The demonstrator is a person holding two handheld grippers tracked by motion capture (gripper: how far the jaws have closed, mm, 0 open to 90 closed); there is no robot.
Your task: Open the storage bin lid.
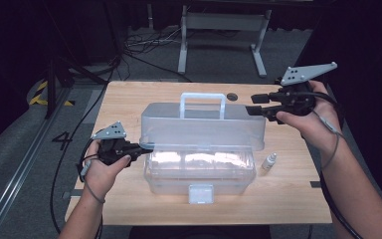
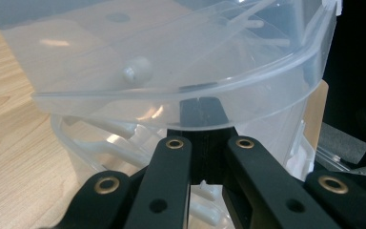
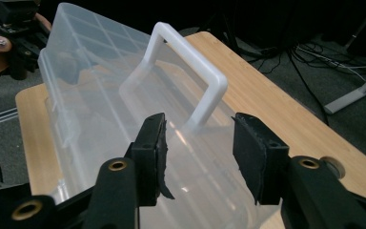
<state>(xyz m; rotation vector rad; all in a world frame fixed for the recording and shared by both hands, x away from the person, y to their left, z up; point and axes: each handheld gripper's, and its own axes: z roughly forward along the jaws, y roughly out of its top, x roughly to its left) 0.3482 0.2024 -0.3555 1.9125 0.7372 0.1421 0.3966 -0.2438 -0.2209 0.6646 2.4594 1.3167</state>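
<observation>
underneath, pale wooden table point(image 1: 129, 97), grey carpet floor point(image 1: 25, 149), trailing black cables point(image 1: 144, 47)

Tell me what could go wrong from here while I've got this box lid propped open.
1. The left gripper pinches only the thin edge of the lid; smooth clear plastic may slip out and drop onto the box.
2. The right gripper is open beside the lid's right end, gripping nothing, so one pinch carries the lid.
3. The small bottle stands close to the box's right end and could be knocked over if the box shifts.
</observation>
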